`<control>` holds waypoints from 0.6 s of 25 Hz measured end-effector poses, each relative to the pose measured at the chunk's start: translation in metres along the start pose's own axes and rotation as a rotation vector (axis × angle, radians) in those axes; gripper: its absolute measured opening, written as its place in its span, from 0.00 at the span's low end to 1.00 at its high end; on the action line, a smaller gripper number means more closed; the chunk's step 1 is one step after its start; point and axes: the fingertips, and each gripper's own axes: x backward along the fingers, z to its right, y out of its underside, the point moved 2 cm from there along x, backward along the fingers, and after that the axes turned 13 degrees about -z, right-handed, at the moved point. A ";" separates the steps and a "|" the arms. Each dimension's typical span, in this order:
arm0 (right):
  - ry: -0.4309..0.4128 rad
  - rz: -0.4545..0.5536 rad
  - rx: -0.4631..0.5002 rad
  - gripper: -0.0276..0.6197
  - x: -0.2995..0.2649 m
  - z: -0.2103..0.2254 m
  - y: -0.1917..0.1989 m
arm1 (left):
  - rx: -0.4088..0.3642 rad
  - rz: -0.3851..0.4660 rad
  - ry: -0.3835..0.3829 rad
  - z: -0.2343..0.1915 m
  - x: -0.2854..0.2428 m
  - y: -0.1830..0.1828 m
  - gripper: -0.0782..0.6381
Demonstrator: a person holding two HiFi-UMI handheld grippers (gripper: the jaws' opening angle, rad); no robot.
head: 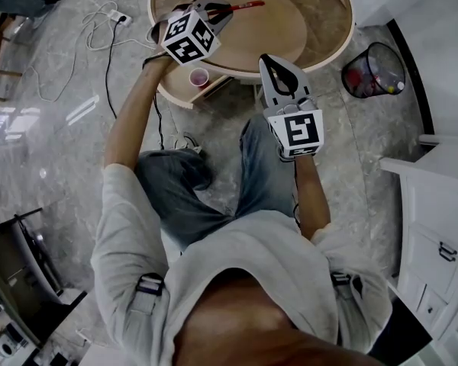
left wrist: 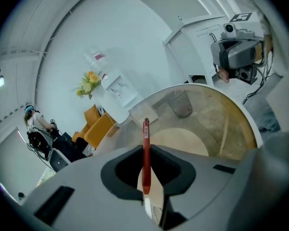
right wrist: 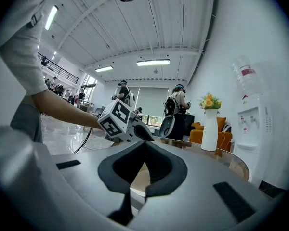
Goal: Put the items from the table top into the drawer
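Observation:
A red pen sticks out to the right of my left gripper, which is shut on it above the round glass-topped table. In the left gripper view the pen stands upright between the jaws of that gripper, its tip pointing away over the table. An open pale wooden drawer juts out below the table's near edge, and a small pink cup sits in it. My right gripper is shut and empty, level at the table's near rim. The right gripper view shows its tips meeting.
A black wire waste basket stands on the marble floor to the table's right. White cabinets line the right side. Cables and a power strip lie at the left. A flower vase and orange chairs stand beyond the table.

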 end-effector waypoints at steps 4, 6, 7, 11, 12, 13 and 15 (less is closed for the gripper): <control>-0.031 0.005 0.012 0.08 -0.008 -0.007 0.000 | 0.020 -0.011 -0.058 -0.015 0.019 0.015 0.19; -0.059 0.012 0.018 0.08 -0.015 -0.017 -0.004 | 0.036 -0.031 -0.084 -0.021 0.032 0.032 0.19; -0.075 0.016 0.022 0.08 -0.019 -0.023 -0.007 | 0.046 -0.045 -0.097 -0.025 0.039 0.042 0.19; -0.146 0.031 0.039 0.08 -0.035 -0.049 -0.014 | 0.110 -0.113 -0.145 -0.037 0.068 0.091 0.19; -0.164 0.034 0.041 0.08 -0.039 -0.056 -0.015 | 0.128 -0.129 -0.157 -0.039 0.076 0.104 0.19; -0.183 0.036 0.044 0.08 -0.043 -0.063 -0.016 | 0.150 -0.145 -0.170 -0.040 0.084 0.117 0.19; -0.214 0.040 0.046 0.08 -0.050 -0.076 -0.019 | 0.195 -0.173 -0.197 -0.044 0.102 0.143 0.19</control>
